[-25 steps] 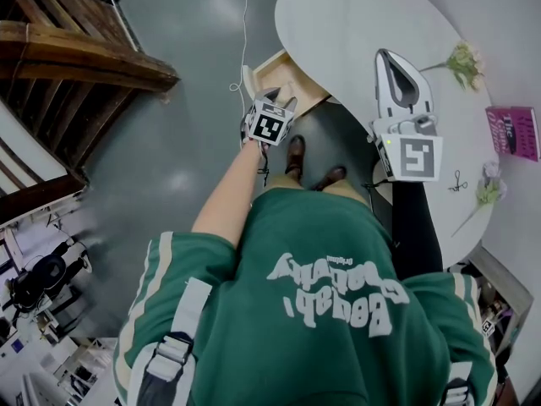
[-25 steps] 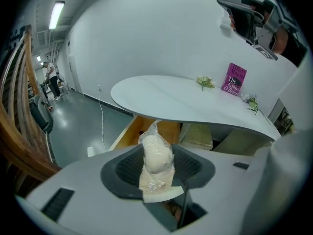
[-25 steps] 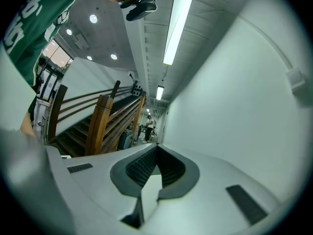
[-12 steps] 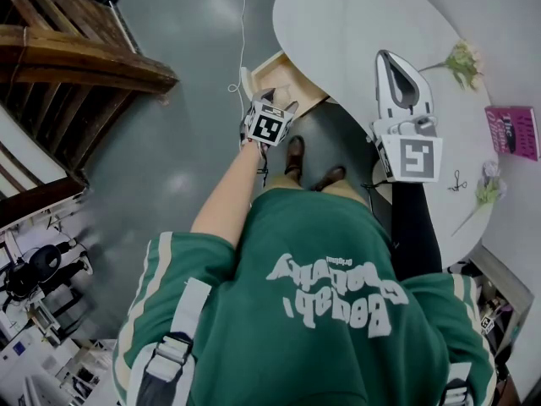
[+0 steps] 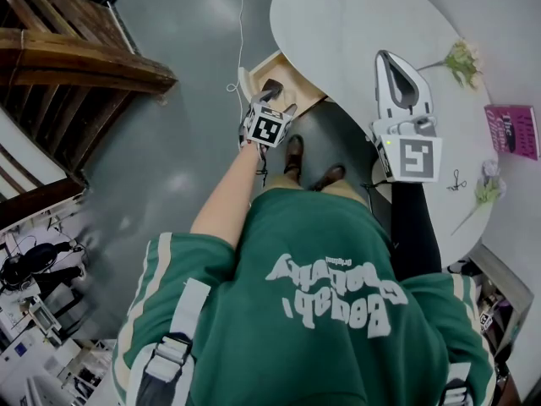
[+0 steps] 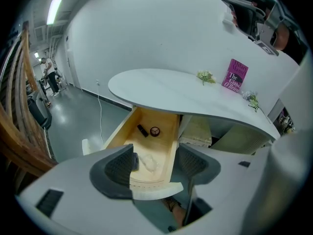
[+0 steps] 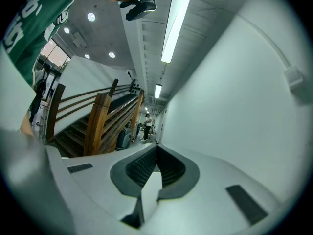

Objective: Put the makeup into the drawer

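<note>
- Far to my left in the head view, a wooden staircase (image 5: 72, 62) rises beside the grey floor (image 5: 177, 142). A thin white cable (image 5: 246, 24) trails down toward the table.
- Next comes the left gripper (image 6: 155, 163), carried on a bare forearm and tipped down over the open drawer (image 6: 118, 132). Its jaws stand wide apart and have just been opening, and the pads press on nothing.
- Between those jaws I look straight into the drawer, which is pulled out from under the table's edge. Its curved front rim sits low between the two pads.
- A small dark piece (image 6: 135, 160) lies on the drawer's bottom, just beside the pad at the left of the left gripper view. I cannot tell whether it touches that pad.
- A pale crumpled thing (image 6: 149, 163) lies next to it, roughly midway between the jaws.
- Farther back in the drawer, well clear of both pads, a makeup stick (image 6: 142, 130) lies at a slant. A round compact (image 6: 154, 131) sits just to its right.
- To the right of the drawer spreads the white oval table (image 5: 347, 24).
- The right gripper (image 7: 156, 151) hovers over the table's near right part, jaws together and nothing between them.
- Beyond it lie a sprig of flowers (image 5: 461, 60) and, farthest right, a pink book (image 5: 513, 132).
</note>
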